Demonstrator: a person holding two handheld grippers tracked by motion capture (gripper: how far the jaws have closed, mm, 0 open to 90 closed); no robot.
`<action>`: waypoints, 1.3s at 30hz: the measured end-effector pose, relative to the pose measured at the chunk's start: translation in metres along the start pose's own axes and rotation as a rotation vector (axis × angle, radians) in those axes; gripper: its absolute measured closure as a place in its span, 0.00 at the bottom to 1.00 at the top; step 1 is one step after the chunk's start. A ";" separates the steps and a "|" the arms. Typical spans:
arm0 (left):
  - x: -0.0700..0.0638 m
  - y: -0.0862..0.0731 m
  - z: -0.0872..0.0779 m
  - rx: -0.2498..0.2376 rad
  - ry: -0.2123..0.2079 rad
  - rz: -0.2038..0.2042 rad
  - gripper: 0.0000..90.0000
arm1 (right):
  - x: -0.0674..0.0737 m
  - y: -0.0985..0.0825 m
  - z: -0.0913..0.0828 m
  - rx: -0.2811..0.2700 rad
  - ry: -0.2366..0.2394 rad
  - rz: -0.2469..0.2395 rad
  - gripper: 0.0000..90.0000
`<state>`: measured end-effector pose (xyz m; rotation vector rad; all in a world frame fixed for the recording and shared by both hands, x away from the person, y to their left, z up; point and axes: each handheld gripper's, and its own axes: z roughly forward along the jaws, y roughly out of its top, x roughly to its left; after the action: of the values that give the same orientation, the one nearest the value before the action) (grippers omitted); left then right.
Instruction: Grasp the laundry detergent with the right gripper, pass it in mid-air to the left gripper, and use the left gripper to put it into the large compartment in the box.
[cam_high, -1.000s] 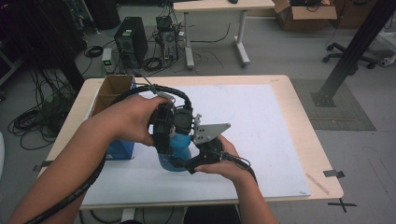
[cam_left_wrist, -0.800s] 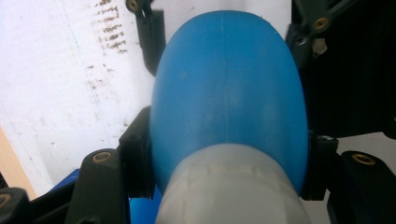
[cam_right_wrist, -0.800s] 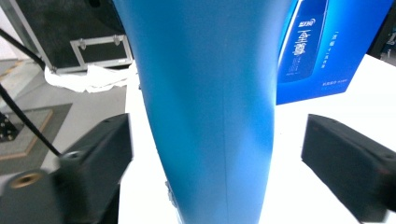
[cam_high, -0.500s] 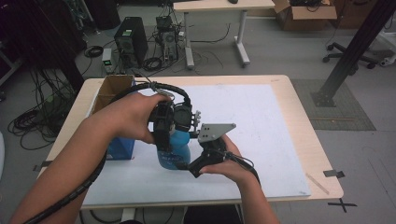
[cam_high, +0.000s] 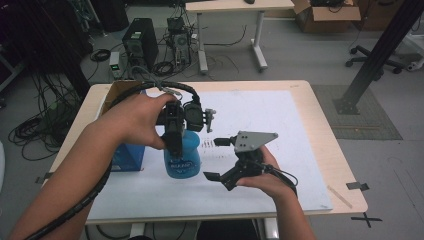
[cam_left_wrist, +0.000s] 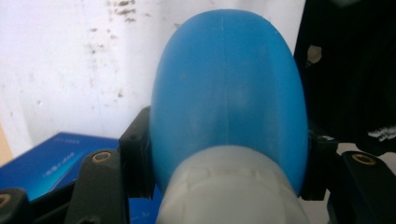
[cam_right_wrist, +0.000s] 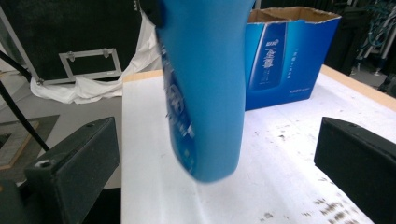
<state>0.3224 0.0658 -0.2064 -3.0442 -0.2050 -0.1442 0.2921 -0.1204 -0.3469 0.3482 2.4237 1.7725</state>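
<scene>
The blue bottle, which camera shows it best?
The high view: the whole bottle stands upright on the white sheet, the left gripper clamped at its top. The left gripper view looks down its body from the neck. The right gripper view shows its lower half between open jaws.

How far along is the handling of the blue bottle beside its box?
Done: the blue bottle is out of the open blue box. In hand: the left tool clamps it near the neck, while the right tool has just opened and stands clear. Left: setting the bottle down.
</scene>
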 end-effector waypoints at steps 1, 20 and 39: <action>0.001 -0.001 -0.002 0.000 0.001 -0.017 0.42 | 0.001 0.001 -0.005 -0.001 -0.004 -0.002 0.00; 0.048 -0.029 -0.036 0.033 -0.038 -0.523 0.42 | -0.003 0.020 -0.050 0.040 -0.044 -0.085 0.00; 0.082 -0.077 -0.080 0.034 -0.054 -0.854 0.42 | -0.031 0.042 -0.076 0.257 -0.101 -0.115 0.01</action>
<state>0.3853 0.1453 -0.1125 -2.7003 -1.4604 -0.1034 0.3090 -0.1861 -0.2849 0.3072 2.5451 1.3667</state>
